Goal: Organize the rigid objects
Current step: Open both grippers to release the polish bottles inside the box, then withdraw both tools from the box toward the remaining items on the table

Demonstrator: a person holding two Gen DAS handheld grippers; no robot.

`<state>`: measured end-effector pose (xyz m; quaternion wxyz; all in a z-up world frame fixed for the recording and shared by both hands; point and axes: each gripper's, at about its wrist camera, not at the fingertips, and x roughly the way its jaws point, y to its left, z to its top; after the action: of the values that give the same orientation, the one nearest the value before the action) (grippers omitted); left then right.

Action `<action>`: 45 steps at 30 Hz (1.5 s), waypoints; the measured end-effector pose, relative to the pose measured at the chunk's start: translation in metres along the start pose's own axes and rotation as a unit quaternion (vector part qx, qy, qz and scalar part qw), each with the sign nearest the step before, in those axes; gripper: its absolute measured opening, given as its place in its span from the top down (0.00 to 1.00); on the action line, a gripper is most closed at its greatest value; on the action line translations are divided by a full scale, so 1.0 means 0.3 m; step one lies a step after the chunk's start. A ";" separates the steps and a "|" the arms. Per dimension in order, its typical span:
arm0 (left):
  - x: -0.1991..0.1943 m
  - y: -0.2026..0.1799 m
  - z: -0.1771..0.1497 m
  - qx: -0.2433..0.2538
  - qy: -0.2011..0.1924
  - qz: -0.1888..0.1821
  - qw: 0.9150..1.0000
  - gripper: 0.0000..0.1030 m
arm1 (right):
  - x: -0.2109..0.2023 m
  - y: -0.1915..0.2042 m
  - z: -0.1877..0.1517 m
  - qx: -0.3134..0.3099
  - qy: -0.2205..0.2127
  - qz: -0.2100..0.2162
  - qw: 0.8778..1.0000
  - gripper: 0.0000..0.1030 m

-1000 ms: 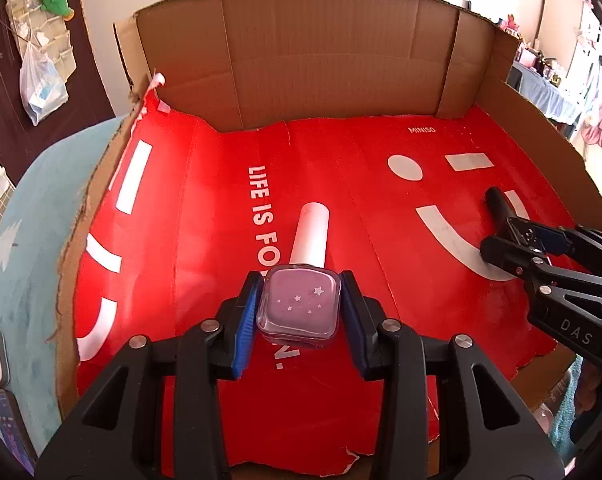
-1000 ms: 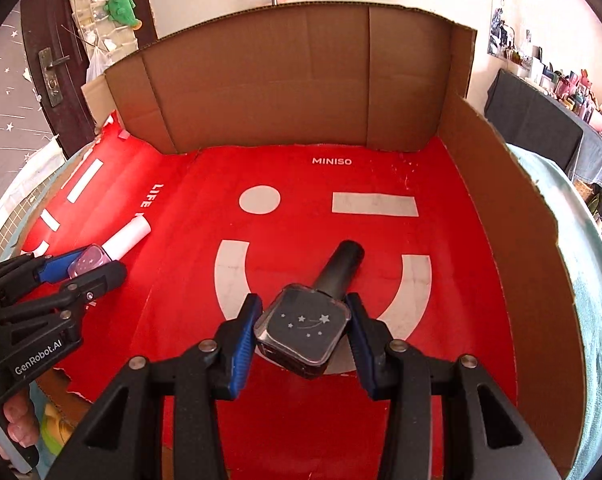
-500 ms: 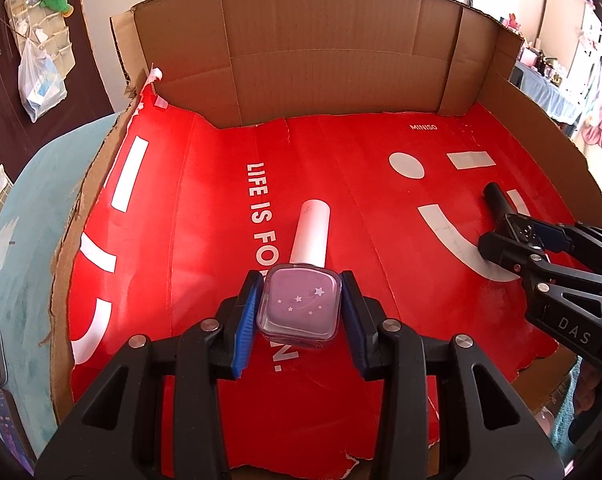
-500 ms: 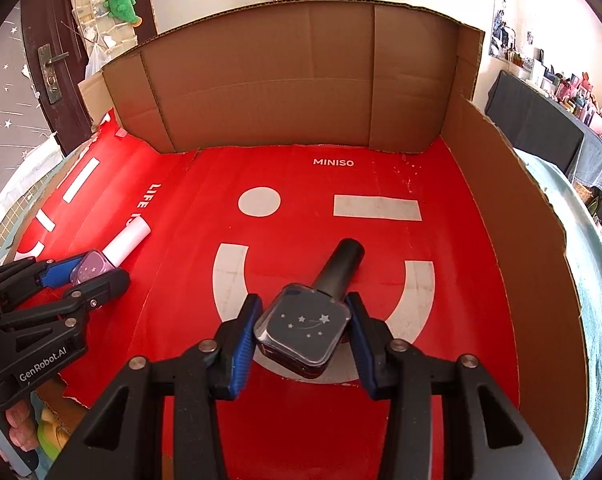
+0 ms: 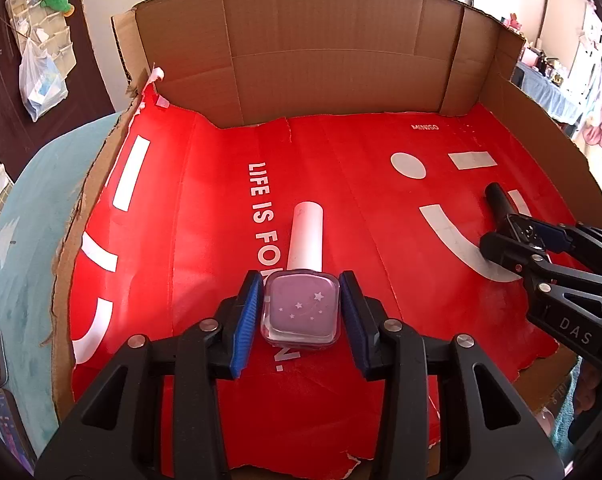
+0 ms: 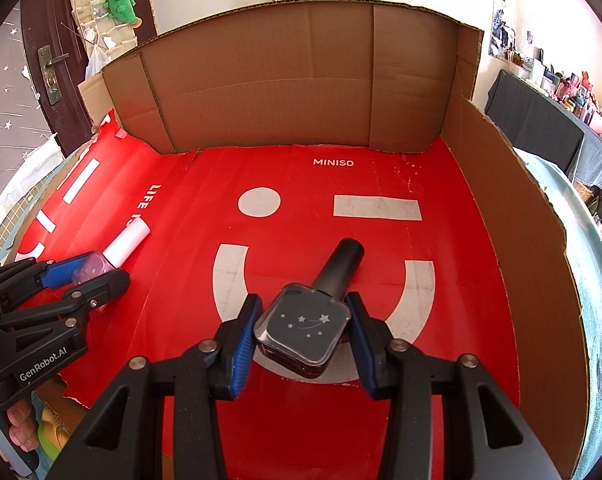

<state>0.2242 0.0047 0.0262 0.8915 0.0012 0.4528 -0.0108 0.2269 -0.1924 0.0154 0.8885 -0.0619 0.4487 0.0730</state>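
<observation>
A large brown corrugated cardboard box (image 5: 333,60) with upright walls at the back and the right side takes most of the scene. Its floor is covered by a glossy red printed sheet (image 5: 205,264) with white letters and a white smiling face. On this sheet lies a lilac square glass nail polish bottle (image 5: 301,310) with a smooth white cylindrical cap, printed with small stars. It is between the blue ribbed pads of the left gripper (image 5: 301,314), whose jaws are opening; narrow gaps show on both sides, so the pads do not press it. To the right lies a dark square glass nail polish bottle (image 6: 303,330) with a black matte cylindrical cap, on the white smile. The right gripper (image 6: 303,336) has it between its pads, but a gap shows on the right side, so it stands loose.
</observation>
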 end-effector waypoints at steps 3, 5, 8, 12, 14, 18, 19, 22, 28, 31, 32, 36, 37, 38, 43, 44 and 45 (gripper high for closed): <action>-0.010 -0.002 -0.001 0.002 -0.008 0.003 1.000 0.47 | 0.001 -0.002 0.001 0.003 -0.001 0.002 1.000 0.56; -0.025 -0.005 -0.003 0.006 -0.021 0.012 1.000 0.38 | 0.000 -0.004 0.001 0.004 -0.001 0.003 1.000 0.56; -0.037 -0.010 -0.004 0.013 -0.030 0.023 0.999 0.32 | -0.001 -0.002 0.001 0.002 -0.001 0.001 1.000 0.54; -0.049 0.000 -0.002 0.009 -0.031 0.023 0.999 0.30 | -0.009 0.002 0.001 0.003 -0.004 0.006 1.000 0.48; -0.064 0.005 0.000 0.006 -0.036 0.022 0.999 0.30 | -0.018 0.004 0.002 0.001 -0.009 0.004 1.000 0.47; -0.104 0.012 -0.003 0.004 -0.050 0.026 0.998 0.21 | -0.047 0.009 0.003 0.000 -0.021 0.002 1.000 0.38; -0.112 0.013 -0.004 0.004 -0.054 0.029 0.998 0.19 | -0.057 0.011 0.003 -0.002 -0.026 0.000 1.000 0.36; -0.135 0.016 -0.008 0.002 -0.061 0.036 0.997 0.19 | -0.087 0.020 0.002 -0.005 -0.039 -0.002 0.999 0.28; -0.172 0.027 -0.023 -0.009 -0.058 0.033 0.998 0.18 | -0.159 0.040 -0.008 -0.007 -0.065 0.006 0.998 0.13; -0.197 0.034 -0.041 -0.014 -0.065 0.025 0.997 0.18 | -0.202 0.046 -0.016 -0.004 -0.079 0.013 0.997 0.06; -0.206 0.036 -0.046 -0.017 -0.068 0.024 0.997 0.18 | -0.214 0.047 -0.020 -0.002 -0.083 0.016 0.996 0.04; -0.250 0.040 -0.071 -0.025 -0.085 0.016 0.996 0.04 | -0.268 0.047 -0.040 0.007 -0.101 0.032 0.994 0.00; -0.264 0.041 -0.078 -0.026 -0.091 0.017 0.995 0.04 | -0.281 0.046 -0.046 0.009 -0.105 0.034 0.994 0.00; -0.274 0.041 -0.084 -0.027 -0.095 0.016 0.995 0.04 | -0.293 0.046 -0.052 0.010 -0.110 0.035 0.993 0.00; -0.325 0.037 -0.116 -0.032 -0.115 0.009 0.993 0.00 | -0.346 0.037 -0.084 0.022 -0.129 0.043 0.990 0.00; -0.338 0.037 -0.125 -0.033 -0.120 0.008 0.992 0.00 | -0.357 0.036 -0.091 0.024 -0.133 0.045 0.990 0.00; -0.348 0.036 -0.131 -0.034 -0.124 0.005 0.992 0.00 | -0.370 0.036 -0.098 0.025 -0.139 0.046 0.989 0.00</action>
<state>0.1312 0.0179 0.0873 0.9404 -0.0277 0.3388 0.0092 0.1365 -0.1952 0.0870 0.9393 -0.0082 0.3249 0.1103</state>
